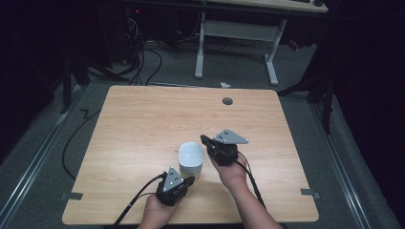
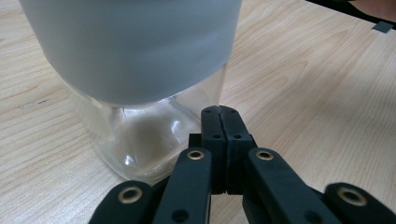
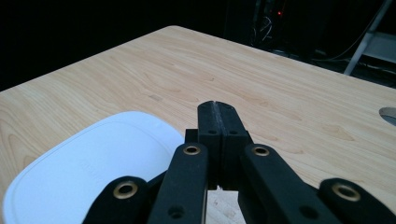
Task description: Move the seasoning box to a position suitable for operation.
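Up close, our left gripper (image 2: 219, 112) view reveals the jar (image 2: 140, 93) has clear glass under its white lid. It sits near the worktop's (image 1: 143, 124) front edge, between both closed, empty grippers, right gripper (image 1: 204, 140) beside its lid.

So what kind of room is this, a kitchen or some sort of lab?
Most likely a lab or workshop, not a kitchen: a bare wooden table on grey carpet, cables trailing across the floor behind it, and a white-legged workbench beyond, in a dark room.

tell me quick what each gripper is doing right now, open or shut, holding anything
Left gripper: shut, holding nothing, tips close by the clear base of the jar.
Right gripper: shut, holding nothing, beside the jar's white lid.
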A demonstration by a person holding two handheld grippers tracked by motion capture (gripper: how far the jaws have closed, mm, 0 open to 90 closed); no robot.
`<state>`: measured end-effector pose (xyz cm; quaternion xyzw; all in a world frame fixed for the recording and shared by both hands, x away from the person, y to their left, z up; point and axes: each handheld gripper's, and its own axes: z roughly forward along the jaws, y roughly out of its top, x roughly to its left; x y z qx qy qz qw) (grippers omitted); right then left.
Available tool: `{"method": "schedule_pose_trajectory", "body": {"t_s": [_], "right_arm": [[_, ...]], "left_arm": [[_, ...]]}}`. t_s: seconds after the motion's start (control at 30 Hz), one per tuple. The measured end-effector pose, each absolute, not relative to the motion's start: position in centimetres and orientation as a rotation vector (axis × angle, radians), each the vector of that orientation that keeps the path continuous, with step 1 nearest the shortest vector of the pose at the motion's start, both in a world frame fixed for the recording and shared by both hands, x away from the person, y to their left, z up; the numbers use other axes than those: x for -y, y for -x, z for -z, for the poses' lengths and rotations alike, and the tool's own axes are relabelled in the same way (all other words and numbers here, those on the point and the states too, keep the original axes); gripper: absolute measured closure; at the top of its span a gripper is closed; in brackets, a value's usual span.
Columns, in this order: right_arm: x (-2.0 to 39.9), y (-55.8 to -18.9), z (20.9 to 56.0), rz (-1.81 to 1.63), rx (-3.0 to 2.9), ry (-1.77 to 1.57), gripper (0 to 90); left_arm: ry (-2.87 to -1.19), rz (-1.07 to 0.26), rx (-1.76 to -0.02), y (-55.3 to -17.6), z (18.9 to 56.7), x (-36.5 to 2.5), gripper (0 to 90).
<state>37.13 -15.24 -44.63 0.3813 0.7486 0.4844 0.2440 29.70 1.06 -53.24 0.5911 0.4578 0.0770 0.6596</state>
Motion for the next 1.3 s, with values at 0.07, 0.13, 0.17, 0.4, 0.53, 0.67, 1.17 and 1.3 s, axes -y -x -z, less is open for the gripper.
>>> {"method": "schedule_pose_trajectory", "body": {"t_s": [0.07, 0.13, 0.17, 0.4, 0.53, 0.67, 1.17, 1.3], "right_arm": [[15.2, -36.8, 44.7, -1.327, -2.046, -1.039, 90.0], [15.3, -36.4, 44.8, -1.328, -2.046, -1.031, 90.0], [15.3, -36.4, 44.8, -1.328, -2.046, -1.031, 90.0], [16.1, -35.2, 45.3, -1.331, -2.035, -1.031, 89.7], [16.9, -34.7, 45.8, -1.318, -2.035, -1.043, 89.5], [17.7, -34.2, 46.4, -1.301, -2.036, -1.059, 88.9], [20.9, -32.9, 49.0, -1.257, -2.026, -1.138, 85.1], [22.1, -32.7, 49.7, -1.251, -2.02, -1.167, 83.0]], "left_arm": [[-1.34, -0.175, -1.035, -29.7, 53.2, -1.1, 89.8], [-1.335, -0.175, -1.036, -29.7, 53.2, -1.1, 89.8], [-1.335, -0.175, -1.036, -29.7, 53.2, -1.1, 89.8], [-1.33, -0.168, -1.021, -29.5, 53.2, -1.1, 89.8], [-1.321, -0.168, -1.017, -29.4, 53.1, -1.2, 89.7], [-1.327, -0.161, -1.01, -29.3, 52.9, -1.4, 89.7], [-1.424, -0.208, -0.975, -28.5, 51.4, -5.1, 85.4], [-1.382, -0.251, -1.018, -29.2, 51.0, -8.0, 81.8]]}}
